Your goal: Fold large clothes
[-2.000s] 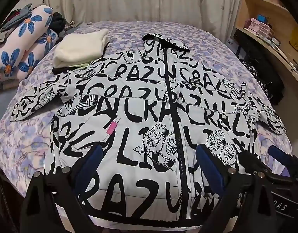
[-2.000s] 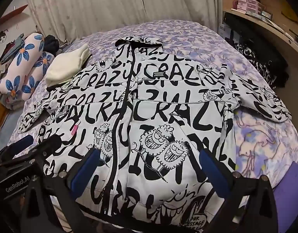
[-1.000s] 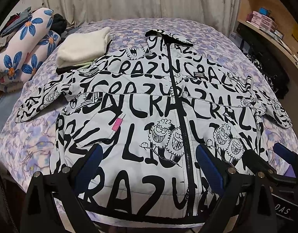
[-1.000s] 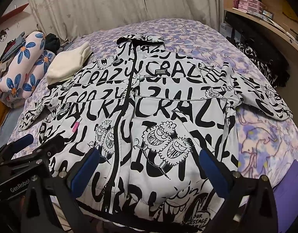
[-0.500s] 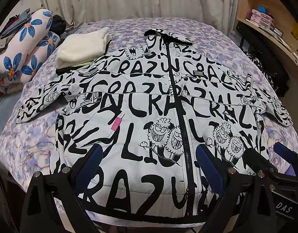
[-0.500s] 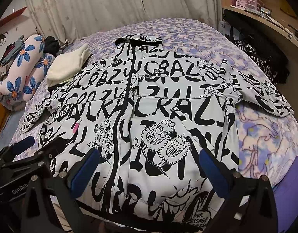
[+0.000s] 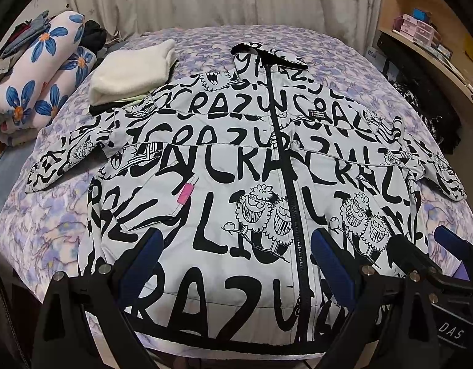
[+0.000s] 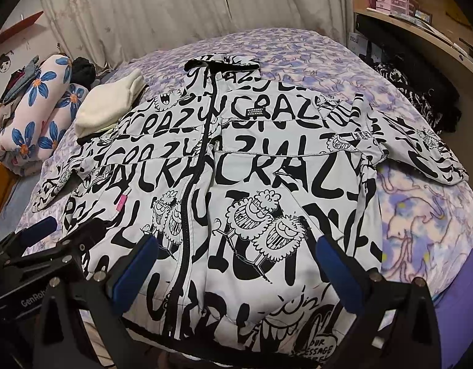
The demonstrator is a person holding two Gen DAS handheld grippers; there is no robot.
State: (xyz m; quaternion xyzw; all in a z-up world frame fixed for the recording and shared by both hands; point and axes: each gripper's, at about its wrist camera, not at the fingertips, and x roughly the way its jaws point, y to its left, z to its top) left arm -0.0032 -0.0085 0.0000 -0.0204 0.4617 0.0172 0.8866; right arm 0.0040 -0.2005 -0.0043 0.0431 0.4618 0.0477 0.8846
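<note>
Lying spread flat and zipped on the bed (image 7: 36, 230), the jacket (image 7: 236, 166) could be bunched if only its slippery top layer were pinched by the gaping, empty left gripper (image 7: 236, 258) and right gripper (image 8: 236, 261) near its hem.

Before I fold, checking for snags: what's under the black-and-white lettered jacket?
The black-and-white lettered jacket lies on the purple floral bedspread; its left shoulder overlaps something dark beneath the cream folded garment. Anything else is covered.

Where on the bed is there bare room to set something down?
The bedspread is bare right of the jacket below its right sleeve, beyond the collar toward the curtain, and below the left sleeve. Crowded: the cream folded garment and floral bundles.
</note>
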